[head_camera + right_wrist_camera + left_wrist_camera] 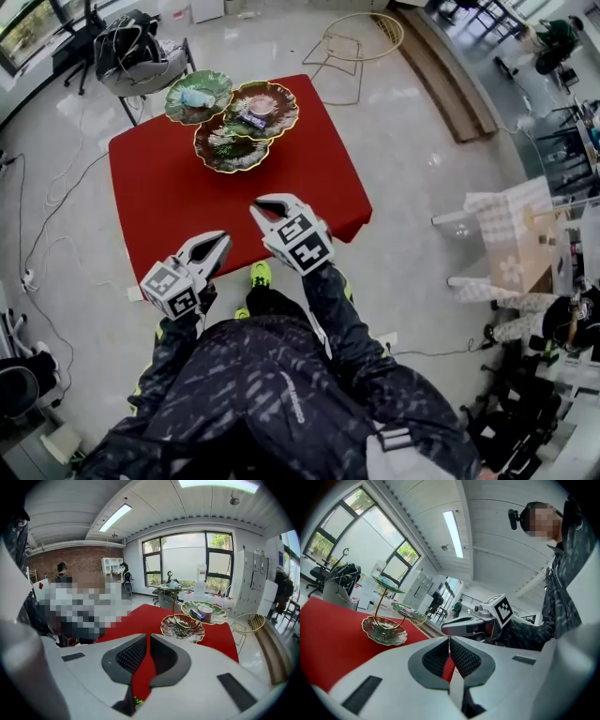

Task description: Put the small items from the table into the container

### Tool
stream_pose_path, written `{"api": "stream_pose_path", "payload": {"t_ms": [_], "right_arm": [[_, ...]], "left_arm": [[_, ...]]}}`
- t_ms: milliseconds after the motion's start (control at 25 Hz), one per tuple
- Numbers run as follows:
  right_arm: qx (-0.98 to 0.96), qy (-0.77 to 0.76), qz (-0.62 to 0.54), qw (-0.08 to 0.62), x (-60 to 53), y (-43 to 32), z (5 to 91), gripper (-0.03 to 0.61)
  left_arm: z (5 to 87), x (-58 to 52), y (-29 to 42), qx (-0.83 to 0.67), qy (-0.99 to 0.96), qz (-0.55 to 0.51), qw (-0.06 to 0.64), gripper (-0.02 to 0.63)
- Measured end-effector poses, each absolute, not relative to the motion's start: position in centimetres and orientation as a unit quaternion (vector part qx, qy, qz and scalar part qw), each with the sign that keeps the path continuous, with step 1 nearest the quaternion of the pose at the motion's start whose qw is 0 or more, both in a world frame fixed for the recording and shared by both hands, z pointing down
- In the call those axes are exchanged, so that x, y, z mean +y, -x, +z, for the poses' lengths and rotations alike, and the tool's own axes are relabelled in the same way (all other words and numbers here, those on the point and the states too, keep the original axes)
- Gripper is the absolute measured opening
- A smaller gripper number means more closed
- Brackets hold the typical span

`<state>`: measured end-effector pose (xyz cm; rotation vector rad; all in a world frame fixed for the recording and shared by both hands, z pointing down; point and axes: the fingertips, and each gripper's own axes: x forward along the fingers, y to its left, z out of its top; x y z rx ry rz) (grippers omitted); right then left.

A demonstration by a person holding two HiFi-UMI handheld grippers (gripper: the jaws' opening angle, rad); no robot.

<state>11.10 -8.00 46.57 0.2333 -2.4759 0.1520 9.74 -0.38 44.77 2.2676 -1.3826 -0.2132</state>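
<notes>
As tiered dishes [228, 150] hold items [196, 97], red table [178, 211]

Readable words or numbers: none in any view.
Left gripper [221, 242] cube [172, 287]: black-and-white square marker patterns, no letters or digits.
Right gripper [259, 207] cube [302, 240]: the same kind of square marker patterns, no letters or digits.
Jacket print [293, 405]: a short pale line of lettering on the back, too small and blurred to read.
Dark packet [251, 116] in the brown dish [284, 101]: printed wrapper, wording not legible.
Round tub [205, 611] beside that packet: no legible print.
</notes>
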Motion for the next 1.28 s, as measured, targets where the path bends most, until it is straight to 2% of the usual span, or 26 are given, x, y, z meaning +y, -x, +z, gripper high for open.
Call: {"api": "stream_pose_path", "payload": {"t_ms": [640,1280], "right_arm": [[-0.938,-0.105,0.041,0.326,8.4,-16.3,44.6,0.031],[-0.944,-0.074,0.025,0.321,15.1,-18.0,44.5,0.017]], "left_arm": [[42.3,13.6,-14.4,-0.484,-0.84,-0.105,0.223,0.012],[40.8,17.3,-18.1,-0.472,-0.851,-0.107,0.203,0.012]]}}
